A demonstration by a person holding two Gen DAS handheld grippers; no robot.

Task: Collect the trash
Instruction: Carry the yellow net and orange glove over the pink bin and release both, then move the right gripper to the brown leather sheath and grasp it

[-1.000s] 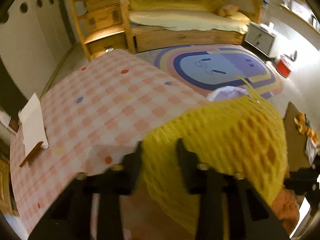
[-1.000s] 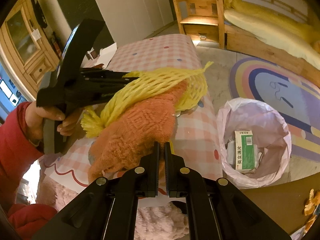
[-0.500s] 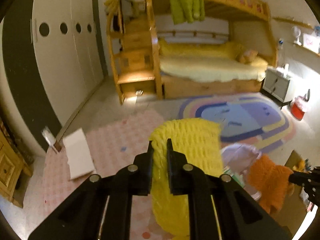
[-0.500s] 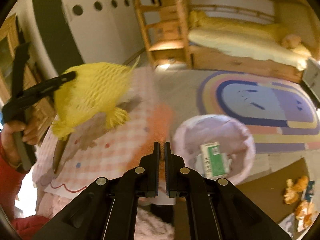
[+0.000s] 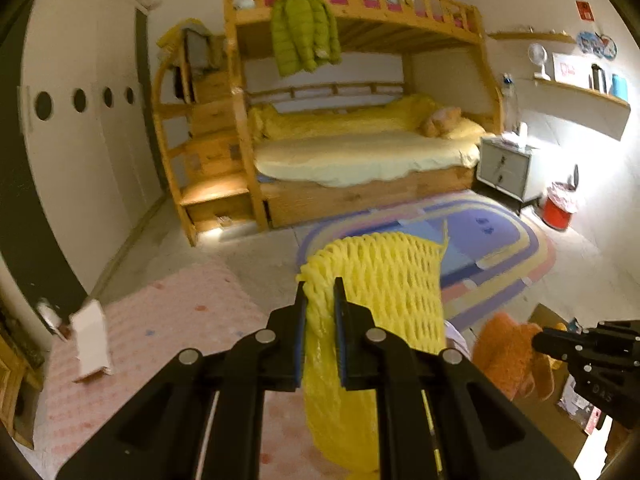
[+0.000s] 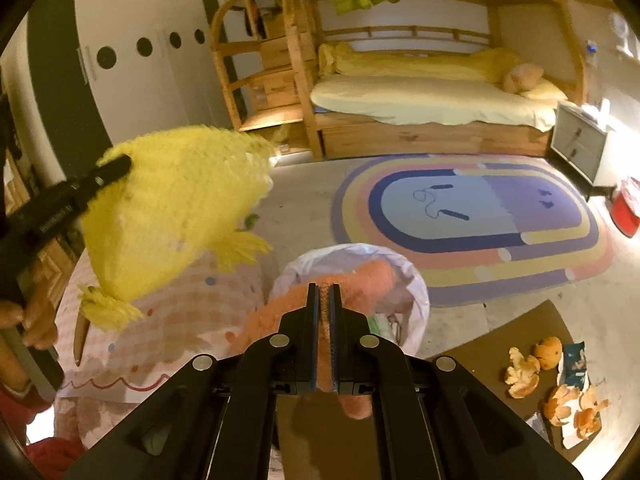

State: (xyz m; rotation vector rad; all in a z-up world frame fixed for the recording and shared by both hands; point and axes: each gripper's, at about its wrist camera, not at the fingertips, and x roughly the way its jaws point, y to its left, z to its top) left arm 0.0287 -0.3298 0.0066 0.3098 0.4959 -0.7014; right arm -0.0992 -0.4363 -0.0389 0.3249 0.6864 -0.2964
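Several orange peels (image 6: pixel 554 384) beside rug (image 6: pixel 472 224)

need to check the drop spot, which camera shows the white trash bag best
The right wrist view: the white trash bag sits open just beyond the right gripper, its rim clear though the orange foam net covers the inside. In the left wrist view it is almost wholly hidden behind the yellow foam net.

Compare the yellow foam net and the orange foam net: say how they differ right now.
Colour: the yellow foam net is bright yellow, the orange foam net salmon orange. Holder: the left gripper is shut on the yellow one, the right gripper on the orange one. Place: the orange net hangs over the lined trash bin; the yellow one is above the checked tablecloth. Both are mesh sleeves, lifted clear.
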